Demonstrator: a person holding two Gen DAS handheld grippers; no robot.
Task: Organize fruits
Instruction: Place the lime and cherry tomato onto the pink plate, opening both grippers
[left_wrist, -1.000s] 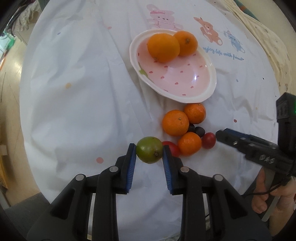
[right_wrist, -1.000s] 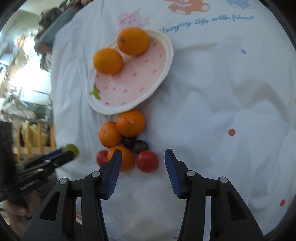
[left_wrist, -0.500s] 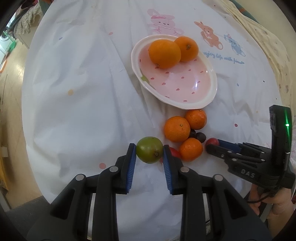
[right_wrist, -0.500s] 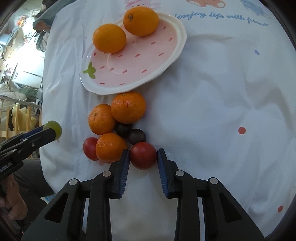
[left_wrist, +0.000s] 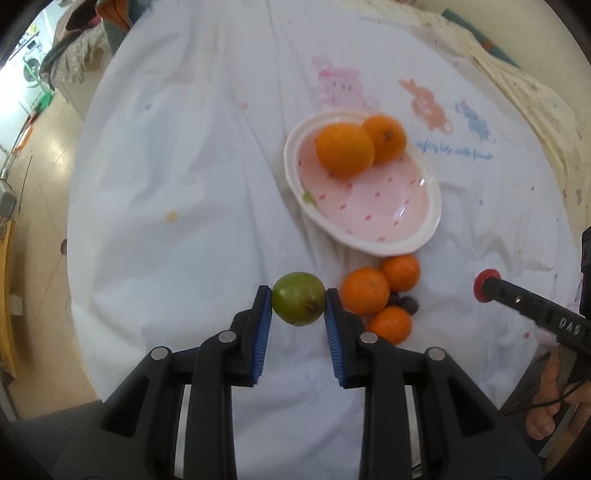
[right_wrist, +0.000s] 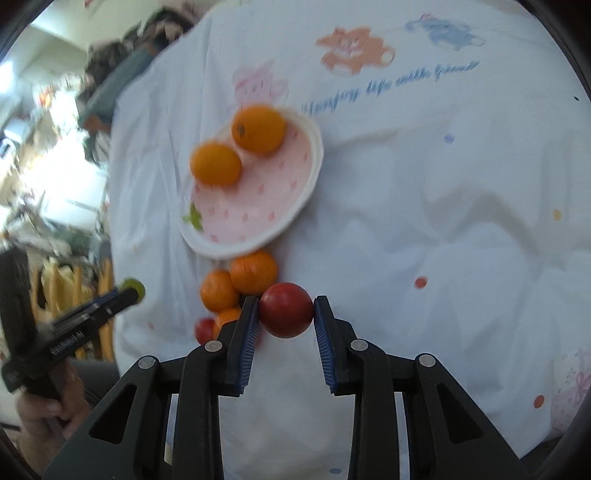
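Note:
My left gripper (left_wrist: 298, 300) is shut on a green round fruit (left_wrist: 298, 299), held above the white cloth. My right gripper (right_wrist: 286, 311) is shut on a red round fruit (right_wrist: 286, 310), lifted off the cloth; from the left wrist view that red fruit (left_wrist: 487, 281) shows at the far right. A pink dotted plate (left_wrist: 373, 210) holds two oranges (left_wrist: 345, 149). Below the plate lies a cluster of three small oranges (left_wrist: 365, 291) with two dark small fruits (left_wrist: 409, 304) between them. In the right wrist view another red fruit (right_wrist: 204, 329) peeks out beside the cluster (right_wrist: 254, 271).
A white tablecloth (left_wrist: 177, 177) with cartoon animal prints covers the round table; its edge drops off at left and front. A hand (left_wrist: 550, 391) grips the right tool at lower right. Room clutter and floor lie beyond the table's left edge.
The right gripper closed on the red fruit beside the cluster and lifted it up and away. The left gripper kept hold of the green fruit and tilted slightly.

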